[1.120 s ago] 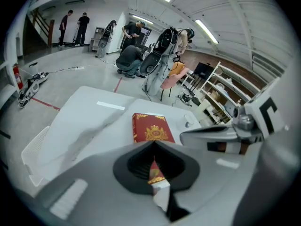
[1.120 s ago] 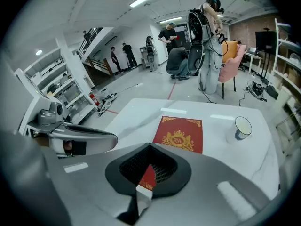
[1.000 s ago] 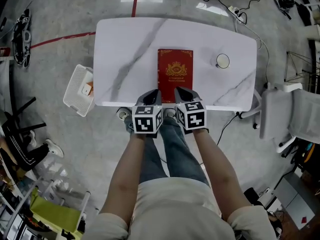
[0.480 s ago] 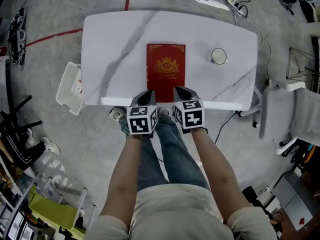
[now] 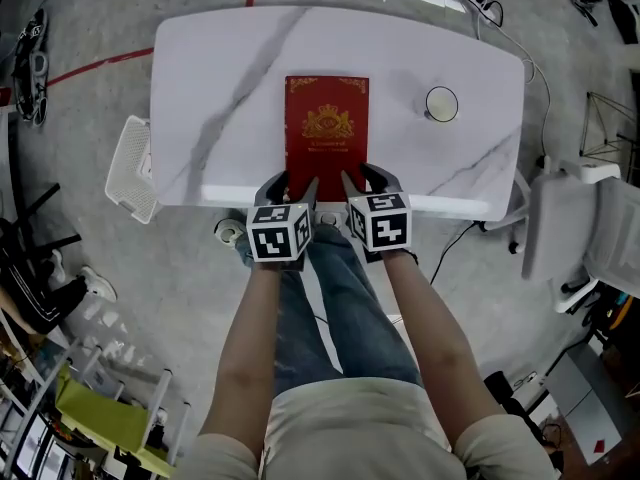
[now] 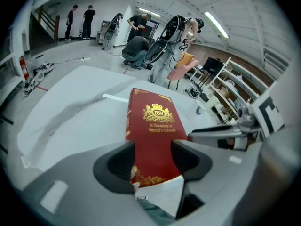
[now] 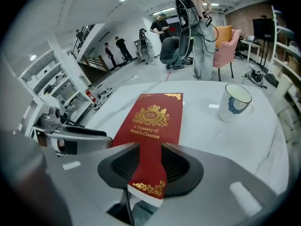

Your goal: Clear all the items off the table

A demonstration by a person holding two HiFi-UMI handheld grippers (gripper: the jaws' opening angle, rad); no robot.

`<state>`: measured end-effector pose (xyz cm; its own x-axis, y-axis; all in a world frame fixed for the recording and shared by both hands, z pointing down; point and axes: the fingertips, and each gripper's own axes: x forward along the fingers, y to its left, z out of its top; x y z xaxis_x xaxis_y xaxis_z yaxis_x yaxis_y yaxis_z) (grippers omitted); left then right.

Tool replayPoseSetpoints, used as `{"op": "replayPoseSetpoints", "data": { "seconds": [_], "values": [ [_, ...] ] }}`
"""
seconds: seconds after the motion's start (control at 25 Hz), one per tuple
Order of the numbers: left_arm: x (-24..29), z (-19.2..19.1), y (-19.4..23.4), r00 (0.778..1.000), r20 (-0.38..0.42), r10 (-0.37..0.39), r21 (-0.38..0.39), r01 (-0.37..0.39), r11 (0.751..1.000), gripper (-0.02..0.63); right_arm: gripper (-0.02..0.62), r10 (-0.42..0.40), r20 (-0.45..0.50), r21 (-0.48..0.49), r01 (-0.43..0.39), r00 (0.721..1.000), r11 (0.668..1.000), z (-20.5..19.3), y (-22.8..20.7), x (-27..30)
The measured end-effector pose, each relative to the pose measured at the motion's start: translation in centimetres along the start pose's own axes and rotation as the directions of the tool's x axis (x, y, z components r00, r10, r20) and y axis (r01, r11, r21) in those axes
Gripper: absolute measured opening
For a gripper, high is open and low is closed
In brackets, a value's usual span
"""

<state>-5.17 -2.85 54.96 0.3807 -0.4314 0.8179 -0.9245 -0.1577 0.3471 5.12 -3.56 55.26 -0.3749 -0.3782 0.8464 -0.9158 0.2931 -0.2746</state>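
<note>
Across the middle of a white, grey-veined surface (image 5: 220, 88), noted a red book (image 5: 326, 128) lying flat and closed, gold crest and title facing up, its near end at the surface's near edge. Beside the surface's left end, down on the floor, spotted a white slatted basket (image 5: 130, 168). Found the left gripper (image 5: 293, 183) tilted steeply down at the book's near left corner. Saw its fingers (image 6: 117, 161) just opened to a middling gap, one outside the book's left edge and one over the cover, with the corner between them and no squeeze on it. Found the right gripper (image 5: 366, 178) just beside it, mirrored at the near right corner. Saw its fingers (image 7: 183, 166) also just opened, to a narrower gap, straddling the right edge with a strip of cover between them, not clamped. Could not tell whether any pad touched the cover. Noted a white mug (image 5: 441, 104) with a blue mark standing upright to the book's right, apart from it.
</note>
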Motion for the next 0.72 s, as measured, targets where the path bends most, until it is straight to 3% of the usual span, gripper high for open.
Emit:
{"op": "replayPoseSetpoints", "data": {
  "seconds": [0.4, 0.72],
  "values": [
    [2.1, -1.4, 0.7, 0.999, -0.035, 0.006, -0.027, -0.007, 1.000, 0.343, 0.256, 0.015, -0.046, 0.036, -0.013, 0.999, 0.999, -2.0, -1.8, 1.8],
    [4.0, -2.1, 1.4, 0.998, -0.059, -0.015, -0.047, 0.013, 0.999, 0.425, 0.304, 0.044, -0.055, 0.047, -0.041, 0.997, 0.998, -2.4, -2.2, 3.5]
  ]
}}
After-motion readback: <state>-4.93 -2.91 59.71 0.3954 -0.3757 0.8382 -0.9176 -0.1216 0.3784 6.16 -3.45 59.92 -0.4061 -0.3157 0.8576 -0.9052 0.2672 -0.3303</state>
